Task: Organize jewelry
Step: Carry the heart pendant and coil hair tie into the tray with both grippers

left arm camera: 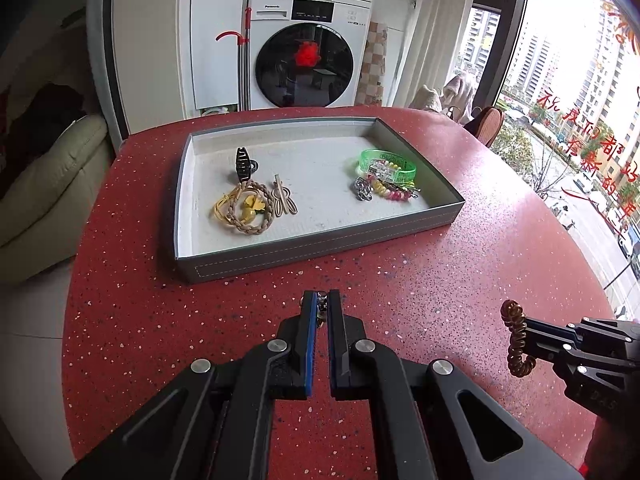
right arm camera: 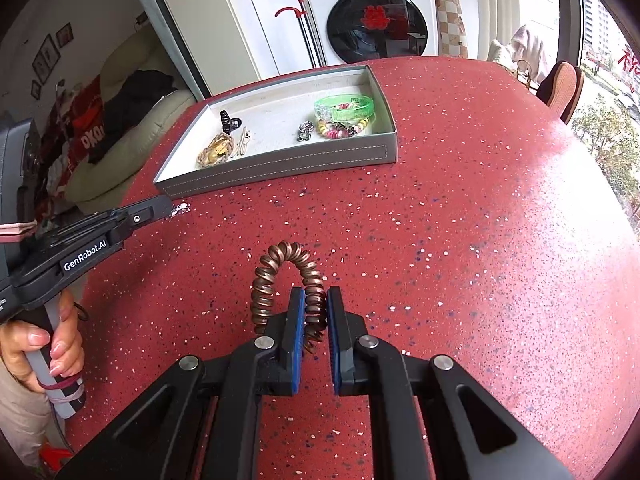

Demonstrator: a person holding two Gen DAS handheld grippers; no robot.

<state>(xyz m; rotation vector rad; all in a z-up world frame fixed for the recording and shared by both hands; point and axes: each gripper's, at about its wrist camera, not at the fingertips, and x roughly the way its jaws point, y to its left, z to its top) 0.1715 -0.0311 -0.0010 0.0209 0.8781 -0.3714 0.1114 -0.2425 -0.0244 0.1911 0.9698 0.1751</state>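
A coiled brown hair tie [right arm camera: 286,280] is clamped between the fingers [right arm camera: 297,320] of the right gripper [right arm camera: 316,300] above the red speckled worktop [right arm camera: 460,220]. At the left, the left gripper [right arm camera: 170,210] is held by a hand [right arm camera: 44,344], with a small silvery piece [right arm camera: 180,210] pinched at its tip. Beyond, a grey tray [right arm camera: 280,162] is seen, in which a green bangle [right arm camera: 346,106], beaded bracelets [right arm camera: 342,128], a black claw clip [right arm camera: 229,120] and braided ties [right arm camera: 214,152] are laid.

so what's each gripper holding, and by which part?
Right gripper: brown spiral hair tie, pinched on one side of its loop. Left gripper: a small silvery piece at the fingertips; which part, can't tell.
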